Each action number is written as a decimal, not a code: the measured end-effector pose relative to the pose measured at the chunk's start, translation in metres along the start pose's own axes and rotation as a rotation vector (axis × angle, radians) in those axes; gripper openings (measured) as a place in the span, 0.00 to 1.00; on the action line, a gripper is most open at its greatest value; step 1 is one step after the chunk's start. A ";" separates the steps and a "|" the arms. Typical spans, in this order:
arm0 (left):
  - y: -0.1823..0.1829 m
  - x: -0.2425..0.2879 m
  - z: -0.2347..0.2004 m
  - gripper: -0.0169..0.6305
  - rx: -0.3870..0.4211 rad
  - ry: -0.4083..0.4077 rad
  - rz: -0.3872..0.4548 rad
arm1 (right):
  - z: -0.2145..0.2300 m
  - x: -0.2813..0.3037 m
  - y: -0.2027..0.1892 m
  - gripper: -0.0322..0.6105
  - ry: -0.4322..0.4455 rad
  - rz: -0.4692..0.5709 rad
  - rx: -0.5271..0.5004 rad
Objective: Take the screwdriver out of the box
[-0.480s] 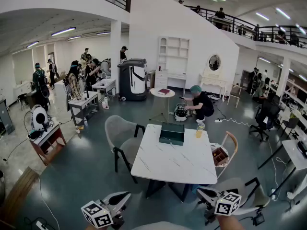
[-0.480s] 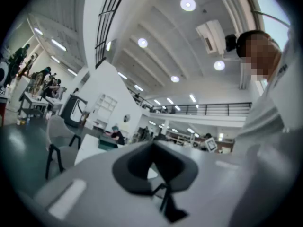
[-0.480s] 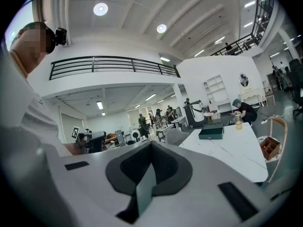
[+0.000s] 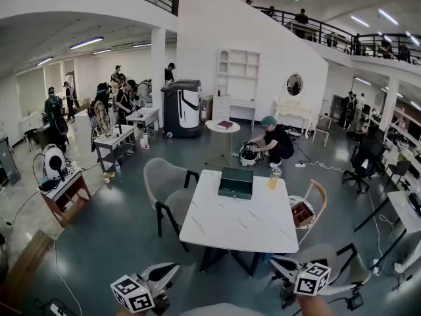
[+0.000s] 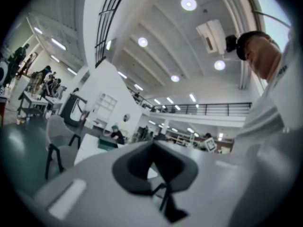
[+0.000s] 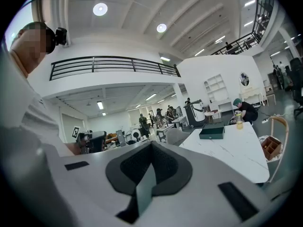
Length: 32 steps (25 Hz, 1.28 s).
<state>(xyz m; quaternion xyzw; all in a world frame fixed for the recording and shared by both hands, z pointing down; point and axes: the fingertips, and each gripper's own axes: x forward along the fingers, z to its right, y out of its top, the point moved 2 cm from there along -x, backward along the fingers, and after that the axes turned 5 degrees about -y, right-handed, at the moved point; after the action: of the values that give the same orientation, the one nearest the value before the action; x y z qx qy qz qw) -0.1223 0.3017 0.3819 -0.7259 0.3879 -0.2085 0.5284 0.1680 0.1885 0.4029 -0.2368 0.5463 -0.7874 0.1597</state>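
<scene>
A dark green box (image 4: 236, 182) with its lid down sits at the far end of a white marble table (image 4: 238, 222). No screwdriver shows. My left gripper (image 4: 172, 268) and right gripper (image 4: 275, 264) hang low at the near edge of the head view, well short of the table, both shut and holding nothing. In the left gripper view the jaws of the left gripper (image 5: 152, 145) meet, with the box (image 5: 107, 143) small and far ahead. The right gripper (image 6: 151, 144) likewise has its jaws together, and the box (image 6: 211, 133) lies far off to its right.
A bottle of yellow liquid (image 4: 272, 179) stands right of the box. A grey chair (image 4: 165, 184) is at the table's left, and a wooden chair carrying a brown crate (image 4: 302, 213) at its right. A person crouches (image 4: 273, 143) beyond the table. Several people stand at the far left.
</scene>
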 end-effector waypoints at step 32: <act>-0.045 0.168 0.094 0.02 0.015 -0.028 -0.038 | 0.132 -0.120 0.007 0.06 0.040 0.023 0.027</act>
<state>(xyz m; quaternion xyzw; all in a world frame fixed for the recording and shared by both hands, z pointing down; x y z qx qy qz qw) 0.0627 0.2335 0.3725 -0.7318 0.3652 -0.2113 0.5352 0.3402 0.1438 0.4112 -0.2124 0.5415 -0.7974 0.1608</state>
